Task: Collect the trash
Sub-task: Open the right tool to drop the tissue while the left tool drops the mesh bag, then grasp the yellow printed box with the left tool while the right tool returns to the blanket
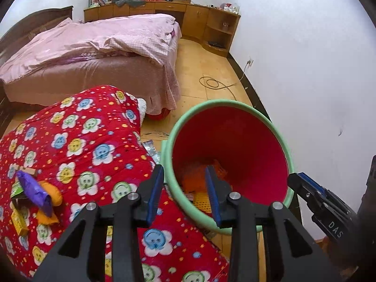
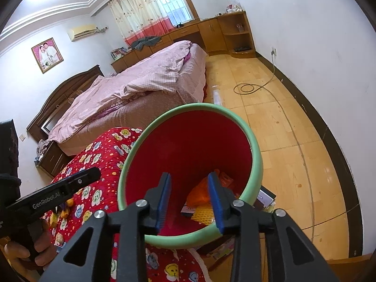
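Red bin [image 2: 188,141] already holds orange wrappers [image 2: 199,193]; both the left gripper [image 1: 185,188] and right gripper [image 2: 190,195] hang released and empty over it. Next, I'd say: fetch the scraps [image 1: 35,192] on the quilt [image 1: 82,141].

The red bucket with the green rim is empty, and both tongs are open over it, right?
Not quite. The red bucket is not empty: the right wrist view shows orange trash at its bottom. Both the left tongs and right tongs are open over it.
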`<state>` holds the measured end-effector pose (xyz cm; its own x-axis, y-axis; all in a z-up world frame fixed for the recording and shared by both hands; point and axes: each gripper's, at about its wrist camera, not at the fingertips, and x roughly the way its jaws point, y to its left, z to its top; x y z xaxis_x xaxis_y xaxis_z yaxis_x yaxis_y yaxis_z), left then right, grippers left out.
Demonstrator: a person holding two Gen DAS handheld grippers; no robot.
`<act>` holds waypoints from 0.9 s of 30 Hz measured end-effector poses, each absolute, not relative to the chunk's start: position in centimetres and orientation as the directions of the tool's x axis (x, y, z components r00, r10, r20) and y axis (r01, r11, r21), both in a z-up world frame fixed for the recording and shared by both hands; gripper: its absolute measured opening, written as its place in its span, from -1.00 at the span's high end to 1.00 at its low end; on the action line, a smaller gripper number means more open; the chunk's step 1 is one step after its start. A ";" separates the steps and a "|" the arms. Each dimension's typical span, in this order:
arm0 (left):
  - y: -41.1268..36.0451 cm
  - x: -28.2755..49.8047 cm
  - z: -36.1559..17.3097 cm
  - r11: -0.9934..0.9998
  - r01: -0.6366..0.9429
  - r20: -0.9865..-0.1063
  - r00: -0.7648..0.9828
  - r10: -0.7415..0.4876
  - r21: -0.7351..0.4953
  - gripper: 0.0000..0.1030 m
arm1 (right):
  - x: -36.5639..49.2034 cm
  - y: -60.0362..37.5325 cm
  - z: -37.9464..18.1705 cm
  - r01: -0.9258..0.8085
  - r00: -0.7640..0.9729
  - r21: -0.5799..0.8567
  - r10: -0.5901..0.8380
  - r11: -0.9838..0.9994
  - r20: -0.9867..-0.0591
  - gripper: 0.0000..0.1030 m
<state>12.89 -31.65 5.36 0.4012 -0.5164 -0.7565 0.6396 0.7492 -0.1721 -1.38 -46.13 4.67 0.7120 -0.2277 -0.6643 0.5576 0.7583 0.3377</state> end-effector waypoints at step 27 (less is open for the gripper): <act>-12.7 16.1 4.1 0.952 0.287 -0.774 0.579 -0.258 -0.103 0.21 | 2.0 -37.2 5.8 0.419 0.745 0.349 -0.097 0.838 -0.660 -0.03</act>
<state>16.11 -12.69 4.15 0.5788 -0.2580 -0.7736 0.2870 0.9524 -0.1029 2.04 -37.21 5.84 0.7448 -0.0970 -0.6602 0.4186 0.8384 0.3490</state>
